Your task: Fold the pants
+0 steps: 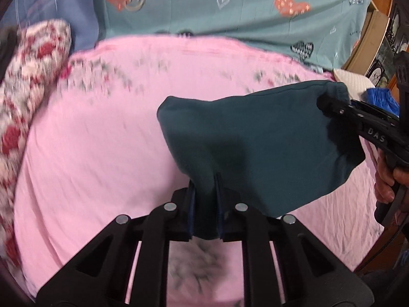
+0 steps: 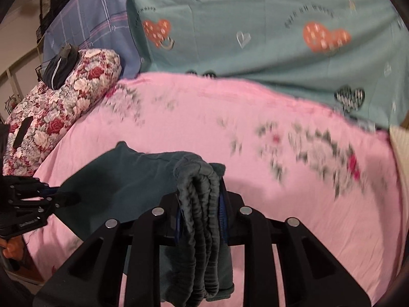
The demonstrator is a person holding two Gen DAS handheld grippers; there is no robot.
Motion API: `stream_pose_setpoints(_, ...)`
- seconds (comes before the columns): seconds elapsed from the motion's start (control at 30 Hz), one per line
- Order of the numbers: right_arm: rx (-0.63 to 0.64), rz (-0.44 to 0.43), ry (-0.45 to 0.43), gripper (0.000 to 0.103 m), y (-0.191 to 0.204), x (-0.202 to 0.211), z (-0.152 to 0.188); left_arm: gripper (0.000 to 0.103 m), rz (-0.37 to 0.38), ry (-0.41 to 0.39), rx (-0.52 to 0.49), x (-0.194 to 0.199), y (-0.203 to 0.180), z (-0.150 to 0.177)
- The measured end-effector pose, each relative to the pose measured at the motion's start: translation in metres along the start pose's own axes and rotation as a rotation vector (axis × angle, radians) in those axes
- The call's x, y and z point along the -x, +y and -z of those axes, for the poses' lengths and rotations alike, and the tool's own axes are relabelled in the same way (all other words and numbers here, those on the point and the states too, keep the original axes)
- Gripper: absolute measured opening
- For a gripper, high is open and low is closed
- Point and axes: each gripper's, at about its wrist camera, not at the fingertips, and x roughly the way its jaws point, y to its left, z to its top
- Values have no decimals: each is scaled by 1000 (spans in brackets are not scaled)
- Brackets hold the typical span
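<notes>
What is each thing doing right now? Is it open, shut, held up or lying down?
left gripper: shut on the pants.
right gripper: shut on the bunched waistband.
pants: folded, held up off the bed between both grippers.
pink sheet: spread flat, a little wrinkled.
floral pillow: lying at the bed's edge, a dark cloth on top.

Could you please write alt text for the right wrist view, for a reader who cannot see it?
The right tongs grip the bunched, ribbed waistband of dark teal pants above a pink floral bedsheet. At far left, the left tongs hold the same garment.
</notes>
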Motion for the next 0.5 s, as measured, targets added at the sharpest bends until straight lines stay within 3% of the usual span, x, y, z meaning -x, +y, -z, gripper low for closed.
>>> stream_pose_setpoints(0.3,91,104,-139,23,12,-84,-130,13,-38,-150,-53,-45,68,-143)
stream_pose_setpoints(0.4,90,138,-128,23,8,-132,-154,13,-38,-138,-62,-88,95,-174)
stream_pose_setpoints(0.5,86,159,-64,23,4,-191,-152,13,-46,-78,-57,-144,115,-180)
